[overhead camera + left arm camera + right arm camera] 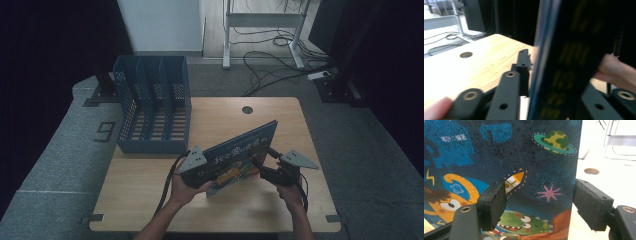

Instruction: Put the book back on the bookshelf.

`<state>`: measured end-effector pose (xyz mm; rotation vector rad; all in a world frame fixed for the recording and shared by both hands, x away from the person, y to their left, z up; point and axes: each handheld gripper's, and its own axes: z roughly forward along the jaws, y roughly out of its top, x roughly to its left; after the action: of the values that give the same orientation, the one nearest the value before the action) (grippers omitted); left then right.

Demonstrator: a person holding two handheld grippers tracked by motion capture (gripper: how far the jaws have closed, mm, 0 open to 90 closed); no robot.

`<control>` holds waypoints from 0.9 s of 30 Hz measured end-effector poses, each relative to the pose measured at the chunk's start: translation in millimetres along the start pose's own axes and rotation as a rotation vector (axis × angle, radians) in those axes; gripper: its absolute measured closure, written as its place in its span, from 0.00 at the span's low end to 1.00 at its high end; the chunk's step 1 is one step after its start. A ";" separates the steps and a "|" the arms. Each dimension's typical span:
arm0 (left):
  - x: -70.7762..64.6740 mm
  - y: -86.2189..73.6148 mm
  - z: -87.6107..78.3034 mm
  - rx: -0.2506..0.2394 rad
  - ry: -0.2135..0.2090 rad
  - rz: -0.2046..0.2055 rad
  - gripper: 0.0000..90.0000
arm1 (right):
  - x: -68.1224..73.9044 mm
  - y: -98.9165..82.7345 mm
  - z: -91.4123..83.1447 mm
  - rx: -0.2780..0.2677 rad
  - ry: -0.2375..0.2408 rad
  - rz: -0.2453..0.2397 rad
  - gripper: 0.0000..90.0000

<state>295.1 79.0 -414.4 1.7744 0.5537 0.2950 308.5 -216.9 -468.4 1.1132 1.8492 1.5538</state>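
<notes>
A dark blue picture book [241,154] with cartoon monsters stands tilted on its lower edge on the wooden table [145,200]. My left gripper [209,176] is at the book's lower left corner, shut on the book [566,62], whose edge runs up between the jaws. My right gripper [266,161] is at the book's right side. It [540,195] is open in the right gripper view: one pad lies in front of the cover [499,150] and the other is past the book's edge. A hand holds each gripper.
A blue slotted file rack [150,100] stands on the table's far left corner. A round cable hole [247,109] sits at the table's far middle. Beyond the table are floor cables [270,60] and a white desk frame [260,20].
</notes>
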 end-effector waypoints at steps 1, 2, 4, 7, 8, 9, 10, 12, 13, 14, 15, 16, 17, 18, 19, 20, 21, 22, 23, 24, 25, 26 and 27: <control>-0.3 0.5 0.1 -0.004 0.002 -0.002 0.78 | 0.1 0.0 0.1 0.000 -0.001 0.000 0.30; -0.6 1.0 0.1 -0.007 0.005 -0.004 0.78 | 0.2 0.0 0.1 0.000 -0.001 0.001 0.30; -2.1 1.8 0.2 -0.013 0.019 0.003 0.78 | 0.1 0.1 -0.4 0.002 0.000 0.000 0.30; -4.4 2.2 0.4 -0.015 0.044 0.024 0.84 | -0.1 0.1 -0.7 0.003 0.001 0.001 0.30; -4.8 2.0 0.3 -0.016 0.044 0.031 0.84 | -0.2 0.0 -0.6 0.002 0.001 0.001 0.30; -5.2 1.9 0.2 -0.016 0.044 0.038 0.85 | -0.4 -0.2 -0.5 0.001 0.002 0.002 0.30; -5.7 1.7 0.2 -0.017 0.046 0.044 0.86 | -0.6 -0.3 -0.3 -0.001 0.004 0.001 0.30; -7.0 1.2 0.1 -0.020 0.048 0.062 0.87 | -1.0 -0.4 -0.2 -0.002 0.008 0.002 0.30; -7.0 1.3 0.0 -0.020 0.042 0.059 0.87 | -1.4 -0.5 -0.3 -0.002 0.011 0.003 0.30; -6.5 1.4 -0.3 -0.019 0.034 0.052 0.88 | -1.6 -0.6 -0.4 -0.002 0.013 0.005 0.30; -6.0 1.4 -0.4 -0.020 0.028 0.045 0.88 | -1.8 -0.6 -0.6 -0.002 0.015 0.005 0.30; -5.7 1.4 -0.7 -0.021 0.023 0.040 0.88 | -1.9 -0.6 -0.7 -0.002 0.017 0.006 0.30; -5.5 1.4 -1.0 -0.019 0.019 0.036 0.88 | -1.9 -0.6 -0.7 -0.002 0.018 0.006 0.30; -5.5 1.5 -1.3 -0.019 0.017 0.034 0.89 | -1.9 -0.6 -0.7 -0.002 0.020 0.006 0.30; -5.4 1.4 -1.6 -0.018 0.016 0.032 0.89 | -1.9 -0.6 -0.8 -0.002 0.022 0.007 0.30; -5.5 1.4 -1.7 -0.019 0.015 0.030 0.89 | -2.0 -0.5 -0.8 -0.002 0.024 0.008 0.29; -5.7 1.4 -1.7 -0.019 0.015 0.029 0.89 | -2.1 -0.6 -0.8 -0.004 0.026 0.011 0.29; -6.2 1.3 -1.7 -0.020 0.017 0.032 0.88 | -2.4 -0.5 -0.9 -0.005 0.028 0.015 0.29; -7.0 1.0 -1.5 -0.024 0.019 0.034 0.88 | -2.8 -0.6 -1.3 -0.005 0.031 0.019 0.29; -8.2 0.5 -1.5 -0.027 0.022 0.039 0.89 | -2.9 -0.8 -1.5 -0.009 0.030 0.018 0.29; -9.2 0.1 -1.5 -0.030 0.023 0.044 0.89 | -3.1 -0.9 -2.1 -0.009 0.031 0.016 0.29; -10.4 -0.1 -1.5 -0.032 0.034 0.052 0.90 | -3.1 -0.9 -3.1 -0.019 0.021 0.015 0.31; -10.8 -0.1 -1.6 -0.035 0.040 0.052 0.90 | -4.1 -0.2 -4.9 -0.029 0.021 0.019 0.31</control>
<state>285.2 74.8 -413.1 1.7540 0.5289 0.3751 306.9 -223.1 -468.0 1.1079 1.8286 1.6038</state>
